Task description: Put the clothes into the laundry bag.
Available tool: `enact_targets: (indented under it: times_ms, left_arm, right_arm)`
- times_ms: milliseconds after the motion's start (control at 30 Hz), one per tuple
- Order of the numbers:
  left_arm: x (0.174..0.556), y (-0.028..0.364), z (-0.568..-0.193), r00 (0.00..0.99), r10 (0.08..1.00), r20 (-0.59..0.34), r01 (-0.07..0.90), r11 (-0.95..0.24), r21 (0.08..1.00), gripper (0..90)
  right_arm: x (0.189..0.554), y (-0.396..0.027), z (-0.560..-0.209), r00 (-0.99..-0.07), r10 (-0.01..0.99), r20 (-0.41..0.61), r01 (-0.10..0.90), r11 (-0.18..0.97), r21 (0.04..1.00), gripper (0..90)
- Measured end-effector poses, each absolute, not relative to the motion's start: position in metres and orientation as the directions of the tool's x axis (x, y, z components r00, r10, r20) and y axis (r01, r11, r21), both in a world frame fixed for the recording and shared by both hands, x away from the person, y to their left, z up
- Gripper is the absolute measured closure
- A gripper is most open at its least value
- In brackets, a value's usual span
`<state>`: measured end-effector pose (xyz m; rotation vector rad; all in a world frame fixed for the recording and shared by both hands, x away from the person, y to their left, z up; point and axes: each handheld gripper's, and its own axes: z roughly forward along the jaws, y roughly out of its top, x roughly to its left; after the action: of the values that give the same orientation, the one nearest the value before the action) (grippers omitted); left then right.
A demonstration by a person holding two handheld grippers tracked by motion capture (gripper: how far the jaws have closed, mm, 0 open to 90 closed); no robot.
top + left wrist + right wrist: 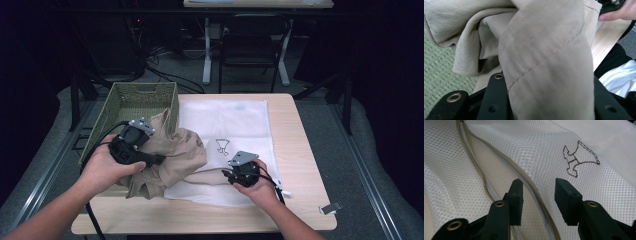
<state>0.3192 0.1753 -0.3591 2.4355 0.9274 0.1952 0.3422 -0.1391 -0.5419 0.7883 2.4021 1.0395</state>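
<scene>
We count one green basket [131, 102], one beige garment [176, 152], one white mesh bag [240, 125] and two grippers, left [152, 159] and right [229, 175]. One small clip [331, 208], perhaps metal, lies at the table's [295, 150] near corner.

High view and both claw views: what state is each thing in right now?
Beige garment: crumpled, partly draped over the basket's edge, partly on the mesh bag.
Mesh laundry bag: lying flat on the table, zipper open.
Green basket: upright at the table's left edge.
Left claw: shut on the garment.
Right claw: open, jaws either side of the zipper edge.
</scene>
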Motion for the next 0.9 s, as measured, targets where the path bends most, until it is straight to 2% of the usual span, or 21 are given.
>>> enact_targets:
  times_ms: [900]
  left_arm:
    - [0.316, 0.166, -0.374, 0.775, 0.629, -0.063, 0.564, -0.644, 0.517, 61.6]
  right_arm:
    - [0.352, -0.13, -0.532, -0.786, 0.598, -0.155, 0.3, 0.588, 0.751, 86.6]
